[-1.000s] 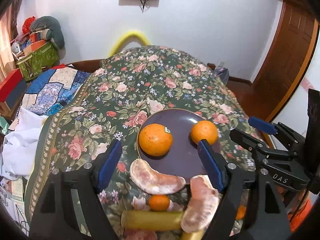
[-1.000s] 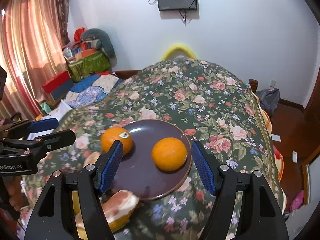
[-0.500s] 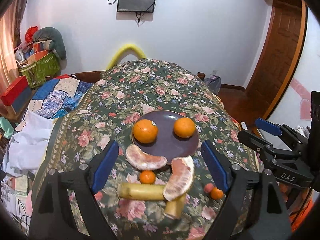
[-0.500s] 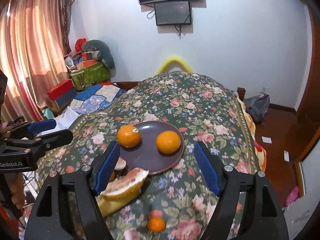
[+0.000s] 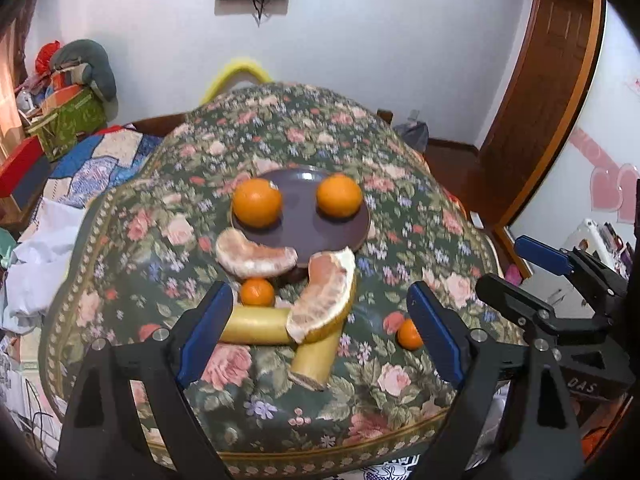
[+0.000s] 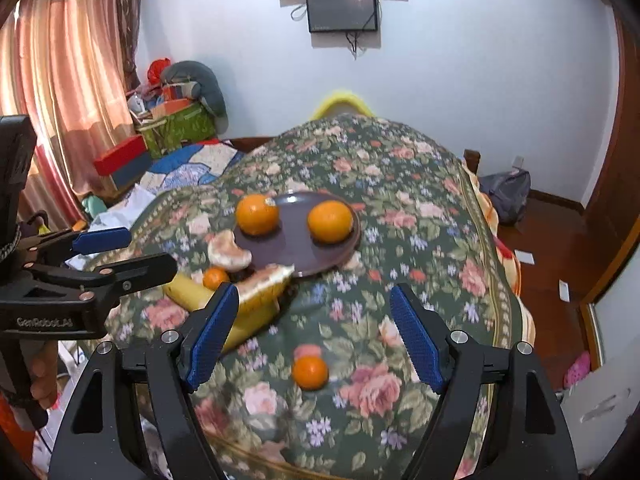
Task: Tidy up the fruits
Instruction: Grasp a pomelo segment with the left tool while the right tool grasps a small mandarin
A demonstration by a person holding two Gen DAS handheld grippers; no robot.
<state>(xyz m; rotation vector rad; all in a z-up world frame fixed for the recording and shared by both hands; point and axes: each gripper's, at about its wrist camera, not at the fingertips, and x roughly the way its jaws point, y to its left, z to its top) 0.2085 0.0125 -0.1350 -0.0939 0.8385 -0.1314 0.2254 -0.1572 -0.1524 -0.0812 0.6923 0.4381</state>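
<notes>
A dark purple plate (image 5: 300,226) (image 6: 292,246) on the floral table carries two oranges (image 5: 257,202) (image 5: 339,195). In front of it lie two peeled pomelo segments (image 5: 256,258) (image 5: 324,296), a small tangerine (image 5: 257,292) and two banana pieces (image 5: 256,326) (image 5: 314,356). Another small tangerine (image 5: 409,334) (image 6: 310,372) sits alone to the right. My left gripper (image 5: 319,308) hovers before the banana pile, its jaws opening, with nothing gripped. Over the lone tangerine my right gripper (image 6: 314,300) stands open and holds nothing.
The floral tablecloth (image 5: 280,412) drops off at the near edge. A quilted bed (image 6: 188,168), boxes (image 6: 120,160) and a pink curtain (image 6: 60,80) are at the left. A wooden door (image 5: 548,92) is at the right. A hand (image 6: 40,376) holds the left gripper's handle.
Both grippers have drawn back from the plate, so the pomelo, bananas and small tangerines now show in full. Both pairs of jaws stand wider.
</notes>
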